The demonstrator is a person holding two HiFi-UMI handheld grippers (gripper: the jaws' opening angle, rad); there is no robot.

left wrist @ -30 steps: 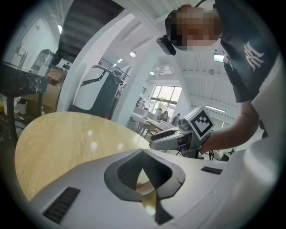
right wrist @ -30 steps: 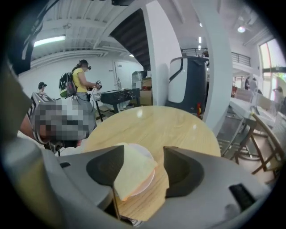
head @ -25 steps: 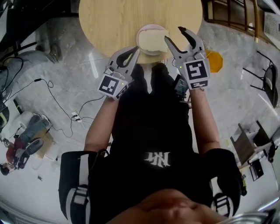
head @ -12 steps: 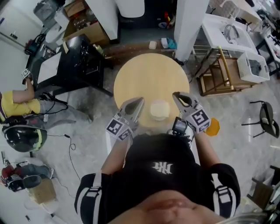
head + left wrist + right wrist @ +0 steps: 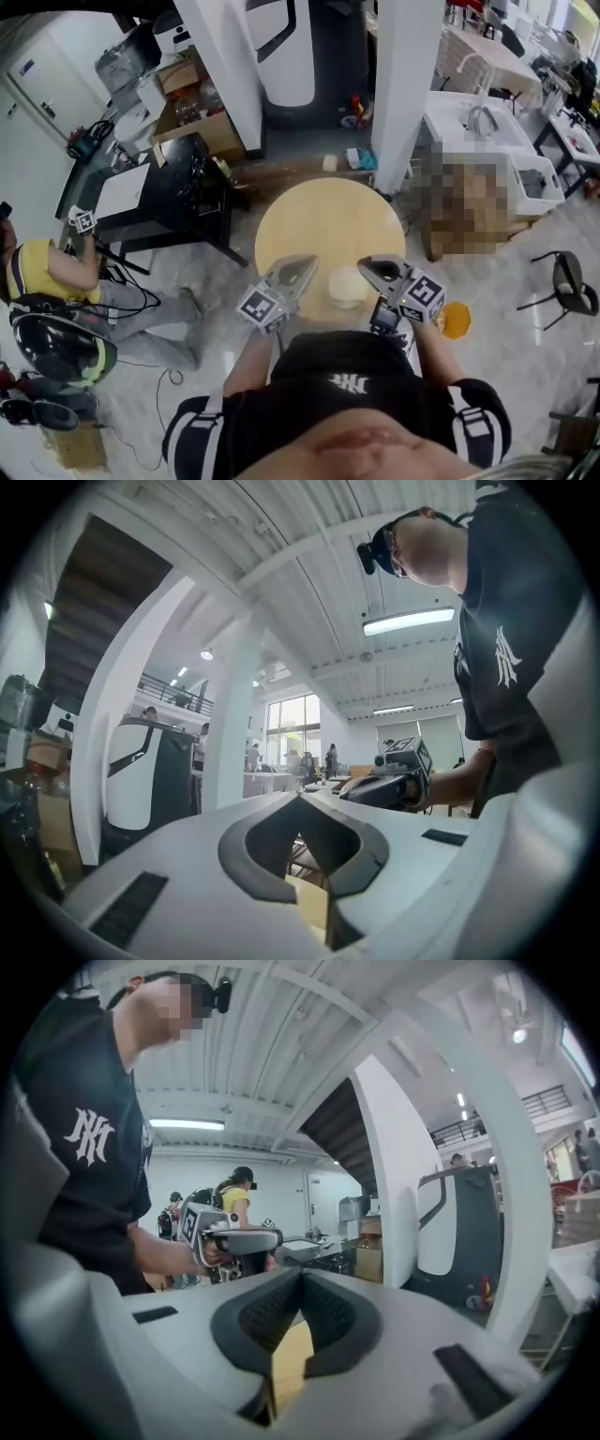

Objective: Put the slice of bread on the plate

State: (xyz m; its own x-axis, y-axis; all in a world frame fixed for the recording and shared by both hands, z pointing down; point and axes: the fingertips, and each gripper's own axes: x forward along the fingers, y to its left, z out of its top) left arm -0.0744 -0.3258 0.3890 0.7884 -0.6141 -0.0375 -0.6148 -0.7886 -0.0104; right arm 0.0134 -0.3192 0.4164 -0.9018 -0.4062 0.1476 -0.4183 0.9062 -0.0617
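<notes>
Beside a round wooden tabletop [image 5: 319, 220] in a busy workshop, a person in a black T-shirt [image 5: 347, 398] is holding two tools out level over its near edge. The left hand-held gripper [image 5: 311, 263] and the right hand-held gripper [image 5: 362, 266] are both showing jaws pressed together, gripping nothing. Between them, the slice of bread [image 5: 345, 281] is lying on the plate [image 5: 349, 302], close to the tabletop's near rim; from above the two are blurring into one pale patch. Off to the left, someone in a yellow shirt [image 5: 36, 272] is sitting by a black desk [image 5: 178, 192].
</notes>
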